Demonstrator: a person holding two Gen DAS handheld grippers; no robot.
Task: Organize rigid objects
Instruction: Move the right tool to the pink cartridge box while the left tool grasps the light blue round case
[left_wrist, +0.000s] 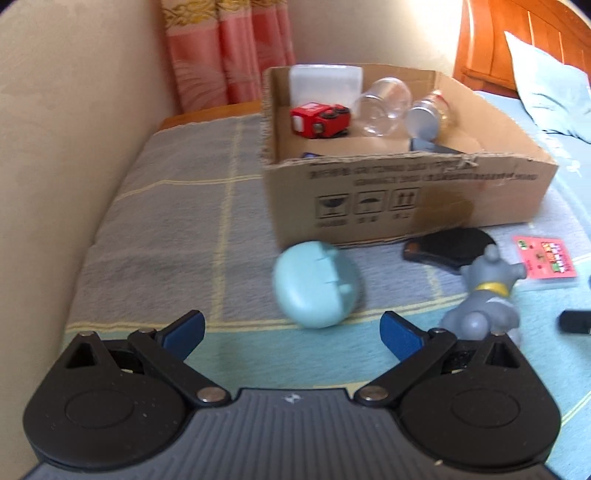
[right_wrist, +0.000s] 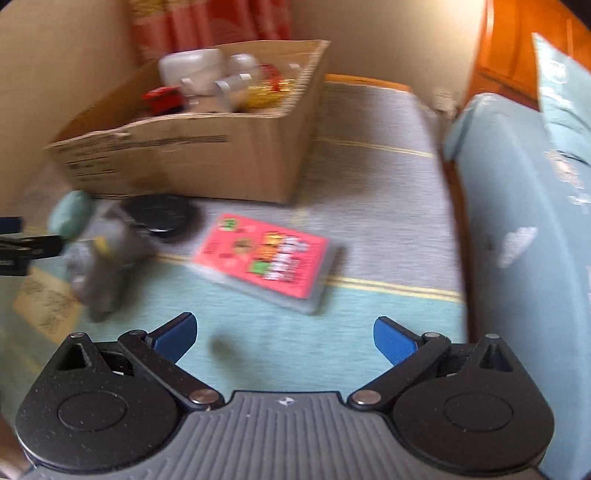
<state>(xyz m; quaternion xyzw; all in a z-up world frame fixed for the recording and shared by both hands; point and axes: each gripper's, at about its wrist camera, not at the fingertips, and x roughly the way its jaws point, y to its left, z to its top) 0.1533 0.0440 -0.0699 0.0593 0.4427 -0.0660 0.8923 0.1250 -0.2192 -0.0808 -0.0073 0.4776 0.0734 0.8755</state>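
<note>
Blue-padded left gripper (left_wrist: 291, 334) wide open, empty, just short of teal case (left_wrist: 316, 284); right gripper (right_wrist: 284, 338) also spread, empty, above blanket (right_wrist: 369, 177).

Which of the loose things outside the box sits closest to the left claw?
The round pale-blue case, just ahead between the open left gripper's fingers; the others lie farther right.

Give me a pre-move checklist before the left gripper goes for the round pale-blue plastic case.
1. Left gripper open and empty: ok.
2. Round pale-blue plastic case ahead of its fingers, not yet between them: ok.
3. Grey toy dog figurine apart from the case: ok.
4. Open brown cardboard box has free room near its front: cannot tell.
5. Right gripper open, empty, away from the case: ok.
6. Images sharp enough to judge: not ok, blurred.
</note>
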